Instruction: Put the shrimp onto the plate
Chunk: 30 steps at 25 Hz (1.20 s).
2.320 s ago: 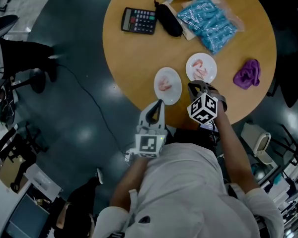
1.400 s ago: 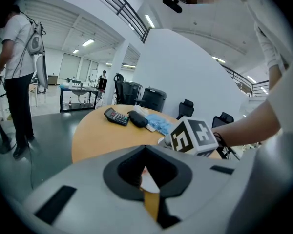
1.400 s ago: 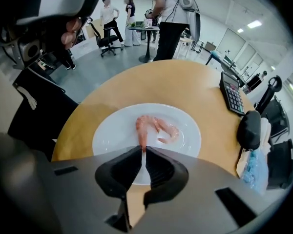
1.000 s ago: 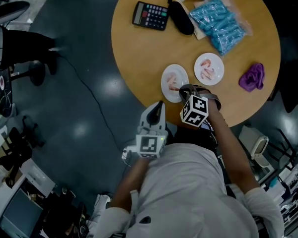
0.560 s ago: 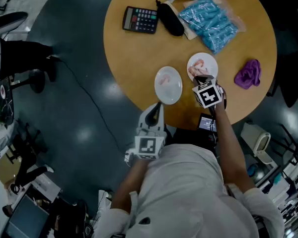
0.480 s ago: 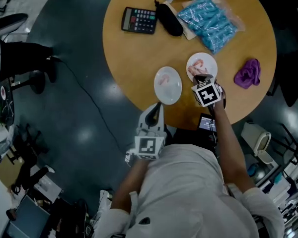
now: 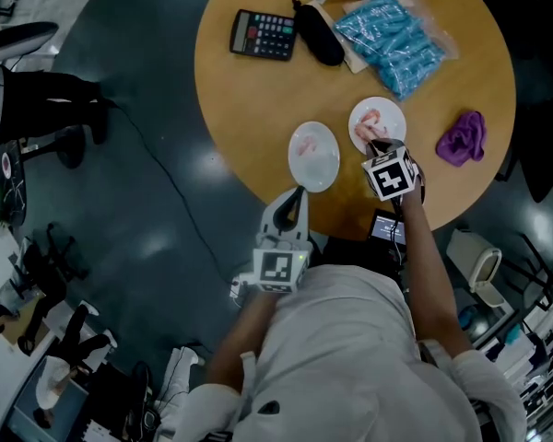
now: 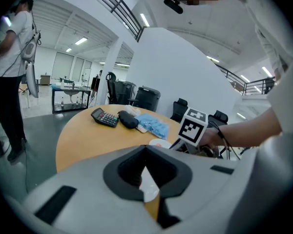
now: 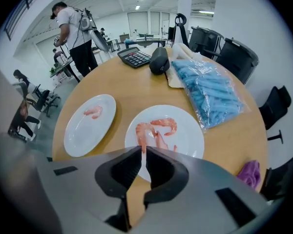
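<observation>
Right gripper [image 9: 142,153] pinches shrimp [image 9: 140,132]; round wooden table [image 7: 258,99]; glossy dark floor [image 7: 138,201].

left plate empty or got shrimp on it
Not empty: the left plate holds one shrimp, lying near its far rim in the right gripper view.

1. The table [image 9: 136,84] has a smooth, matt wood-look top.
2. Both plates [image 9: 83,134] are glossy white, probably glazed ceramic.
3. The shrimp [image 9: 164,124] shine wetly.
4. By the table's right edge, the bag [image 9: 207,94] is crinkly clear plastic, the cloth [image 9: 249,171] soft purple fabric.
5. The floor [image 7: 157,210] is dark and glossy.
</observation>
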{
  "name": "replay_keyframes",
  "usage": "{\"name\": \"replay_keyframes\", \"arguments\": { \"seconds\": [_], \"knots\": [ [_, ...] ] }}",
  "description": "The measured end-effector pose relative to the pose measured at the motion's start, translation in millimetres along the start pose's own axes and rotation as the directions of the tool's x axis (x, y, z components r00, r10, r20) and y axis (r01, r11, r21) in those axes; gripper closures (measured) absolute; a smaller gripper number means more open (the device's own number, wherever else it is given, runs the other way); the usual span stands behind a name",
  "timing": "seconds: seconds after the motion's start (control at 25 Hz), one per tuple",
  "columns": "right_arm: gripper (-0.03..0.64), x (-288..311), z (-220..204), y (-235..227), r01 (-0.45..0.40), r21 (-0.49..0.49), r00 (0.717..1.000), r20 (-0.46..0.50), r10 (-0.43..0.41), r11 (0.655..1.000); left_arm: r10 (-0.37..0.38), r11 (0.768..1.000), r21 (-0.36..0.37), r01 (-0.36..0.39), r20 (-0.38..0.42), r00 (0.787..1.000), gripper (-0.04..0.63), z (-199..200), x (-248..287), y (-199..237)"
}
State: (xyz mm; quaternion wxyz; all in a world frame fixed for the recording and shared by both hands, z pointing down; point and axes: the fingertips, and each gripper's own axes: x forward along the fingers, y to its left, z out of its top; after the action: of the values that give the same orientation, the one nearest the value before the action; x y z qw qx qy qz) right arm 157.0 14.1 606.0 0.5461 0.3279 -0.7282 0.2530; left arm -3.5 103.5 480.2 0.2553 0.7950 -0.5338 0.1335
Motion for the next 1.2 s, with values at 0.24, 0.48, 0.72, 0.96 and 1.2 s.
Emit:
{"name": "replay_keyframes", "arguments": {
  "seconds": [0.24, 0.48, 0.72, 0.96, 1.2],
  "knots": [
    [0.586, -24, 8, 2, 0.105, -0.249, 0.994, 0.069, -0.090, 0.963, 0.001, 1.000, -0.009, -0.001, 0.016, 1.000, 0.588, 3, -1, 4],
    [0.601, -22, 54, 103, -0.011, -0.697, 0.982, 0.127, 0.138, 0.717, 0.025, 0.999, -0.035, -0.025, 0.018, 1.000, 0.588, 0, -9, 14],
    [0.598, -1, 71, 143, -0.038, -0.859, 0.981, 0.064, 0.182, 0.510, 0.050, 0.998, -0.051, -0.048, 0.026, 0.998, 0.588, -5, -19, 29],
    [0.495, 20, 70, 152, -0.084, -0.948, 0.991, -0.046, 0.128, 0.307, 0.059, 0.995, -0.081, -0.056, 0.034, 0.998, 0.588, -6, -25, 44],
    [0.492, 39, 72, 158, -0.091, -0.976, 0.993, -0.074, 0.091, 0.196, 0.056, 0.994, -0.091, -0.053, 0.033, 0.998, 0.588, -8, -27, 49]
  ]
}}
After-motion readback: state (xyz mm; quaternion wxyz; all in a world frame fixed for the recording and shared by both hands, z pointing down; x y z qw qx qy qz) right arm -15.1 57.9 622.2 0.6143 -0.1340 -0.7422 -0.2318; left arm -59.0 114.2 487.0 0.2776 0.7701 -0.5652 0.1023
